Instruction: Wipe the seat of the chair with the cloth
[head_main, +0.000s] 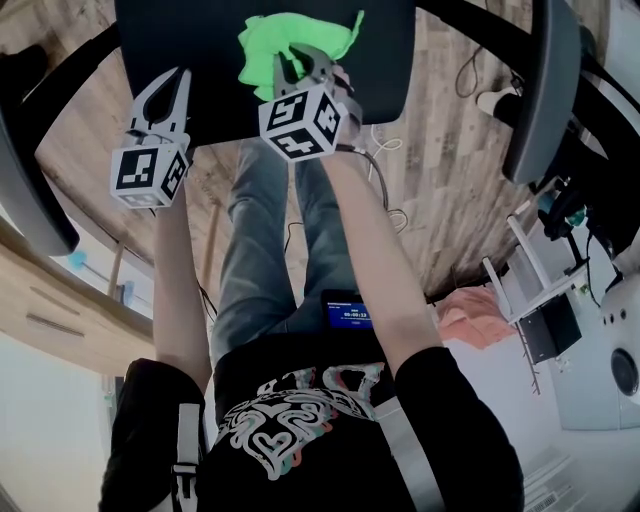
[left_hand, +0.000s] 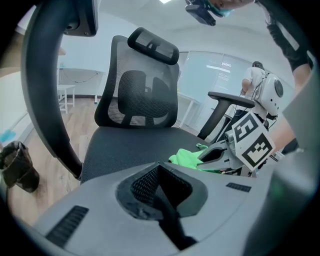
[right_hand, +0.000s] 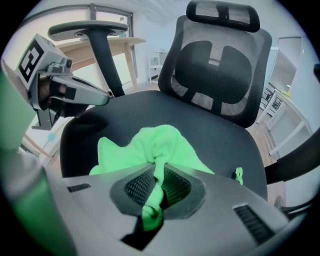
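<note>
Below, both forearms reach forward over the black office-chair seat (head_main: 200, 40). The right hand-held gripper (head_main: 290, 62) is clenched on a bunched green cloth (head_main: 270, 45) lying on the seat. The left hand-held gripper (head_main: 170, 90), jaws together and empty, hovers over the seat's front edge, between curved armrests (head_main: 545, 90).

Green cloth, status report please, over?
Right gripper shut on green cloth, cloth lying on chair seat. Left gripper shut, empty, over chair seat. Nothing in the way.

Black mesh chair seat (head_main: 170, 35), seen from above. A green cloth (head_main: 275, 45) lies bunched on the seat. The chair stands on a wood-plank floor (head_main: 440, 130).
</note>
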